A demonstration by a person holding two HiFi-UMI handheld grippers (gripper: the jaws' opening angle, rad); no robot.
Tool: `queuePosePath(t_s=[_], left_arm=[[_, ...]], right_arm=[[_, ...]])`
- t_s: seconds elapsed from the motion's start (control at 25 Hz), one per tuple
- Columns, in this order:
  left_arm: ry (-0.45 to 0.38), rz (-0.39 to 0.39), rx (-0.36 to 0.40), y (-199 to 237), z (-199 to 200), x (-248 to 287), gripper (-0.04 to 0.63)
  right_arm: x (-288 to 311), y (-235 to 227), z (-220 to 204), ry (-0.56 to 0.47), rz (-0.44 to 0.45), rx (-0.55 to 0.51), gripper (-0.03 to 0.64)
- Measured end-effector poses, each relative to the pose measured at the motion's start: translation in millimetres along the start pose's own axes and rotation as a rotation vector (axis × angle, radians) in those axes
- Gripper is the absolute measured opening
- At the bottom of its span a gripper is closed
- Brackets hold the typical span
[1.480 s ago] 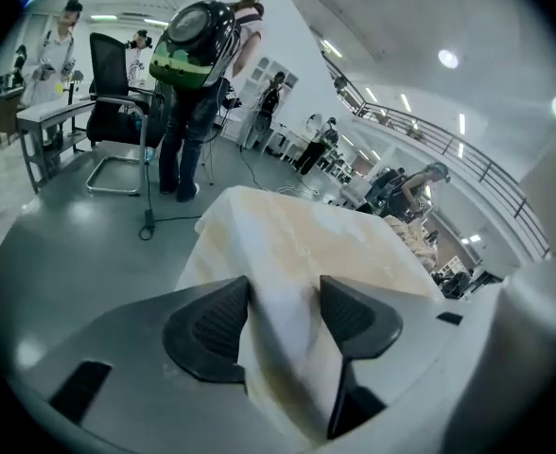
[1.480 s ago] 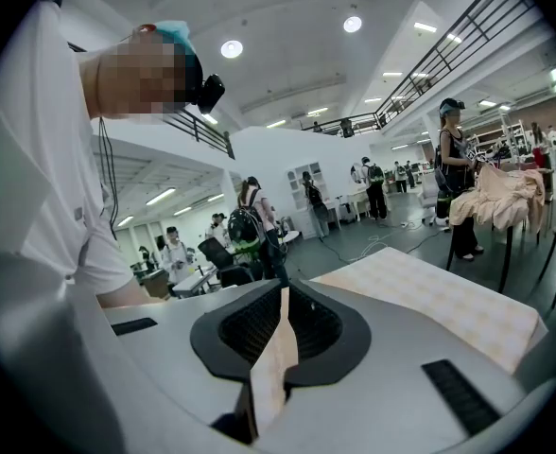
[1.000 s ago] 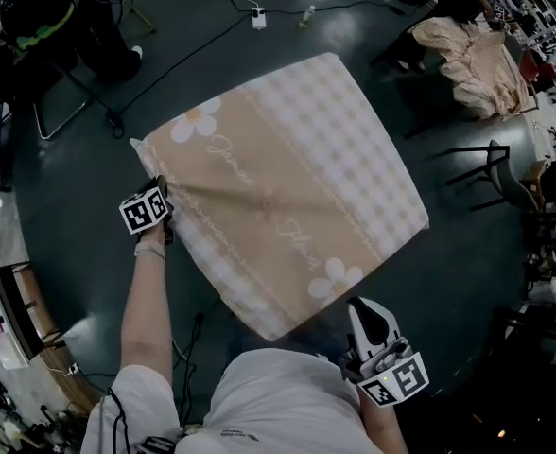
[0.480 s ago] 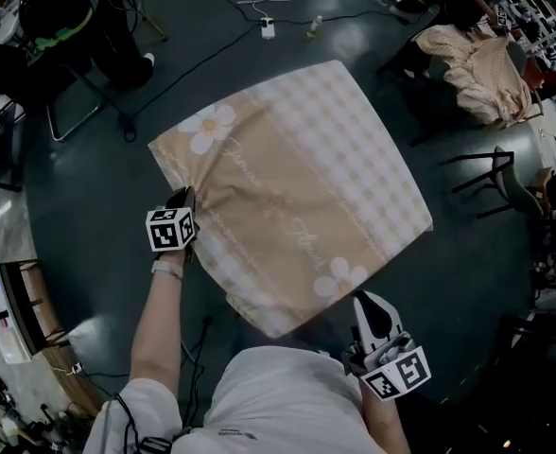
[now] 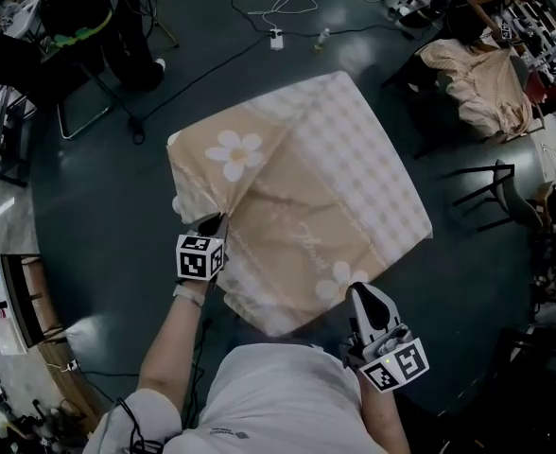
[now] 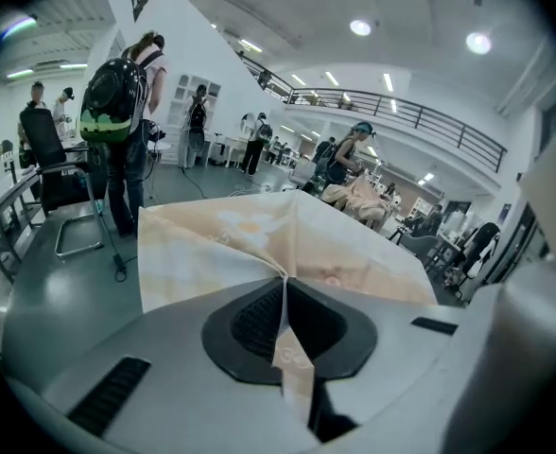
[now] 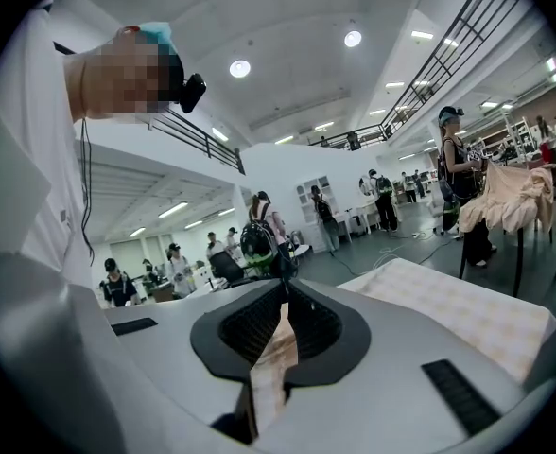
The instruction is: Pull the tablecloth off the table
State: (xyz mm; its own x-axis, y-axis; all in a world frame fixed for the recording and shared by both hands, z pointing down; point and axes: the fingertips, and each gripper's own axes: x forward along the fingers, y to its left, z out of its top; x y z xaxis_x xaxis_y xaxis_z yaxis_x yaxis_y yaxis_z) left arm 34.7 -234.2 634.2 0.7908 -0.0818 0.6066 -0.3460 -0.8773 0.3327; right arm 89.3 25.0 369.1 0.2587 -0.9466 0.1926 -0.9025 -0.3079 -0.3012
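Observation:
A beige tablecloth (image 5: 325,187) with white daisies and checked borders covers a square table in the head view. My left gripper (image 5: 212,223) is shut on the cloth's left edge, and the cloth bunches into a ridge running from the jaws toward the far corner. In the left gripper view a fold of the tablecloth (image 6: 259,244) is pinched in the left gripper (image 6: 285,282). My right gripper (image 5: 361,291) is by the cloth's near corner. In the right gripper view a strip of cloth (image 7: 273,357) is clamped in the right gripper (image 7: 283,310).
Cables and a power strip (image 5: 277,39) lie on the dark floor beyond the table. A second table with crumpled beige cloth (image 5: 481,74) stands at the far right, with a chair (image 5: 500,183) near it. Another chair (image 5: 70,112) and a person with a backpack (image 6: 117,102) are to the left.
My left gripper has moved right and nearer to me, dragging the cloth's left edge inward. The far-left daisy corner has slid in and creased. The right gripper has barely moved.

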Motion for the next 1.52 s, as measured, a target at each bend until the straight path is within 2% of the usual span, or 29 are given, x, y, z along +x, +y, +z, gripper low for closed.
queuePosePath(t_s=[0.28, 0.52, 1.0, 1.2, 1.52], left_arm=[[-0.001, -0.034, 0.031, -43, -7, -13, 0.015], [0.002, -0.014, 0.028, -74, -13, -25, 0.015], [0.016, 0.024, -0.026, -136, -39, -42, 0.015], [0.018, 0.027, -0.054, -165, -47, -44, 0.015], [0.040, 0.072, -0.095, -210, -66, -27, 0.015]], right_arm=[[10, -14, 0, 0.008, 0.048, -0.007, 0.037], [27, -37, 9, 0.021, 0.124, -0.016, 0.037], [72, -117, 26, 0.053, 0.222, -0.019, 0.037], [105, -143, 27, 0.104, 0.289, -0.072, 0.037], [156, -189, 25, 0.183, 0.345, -0.216, 0.037]])
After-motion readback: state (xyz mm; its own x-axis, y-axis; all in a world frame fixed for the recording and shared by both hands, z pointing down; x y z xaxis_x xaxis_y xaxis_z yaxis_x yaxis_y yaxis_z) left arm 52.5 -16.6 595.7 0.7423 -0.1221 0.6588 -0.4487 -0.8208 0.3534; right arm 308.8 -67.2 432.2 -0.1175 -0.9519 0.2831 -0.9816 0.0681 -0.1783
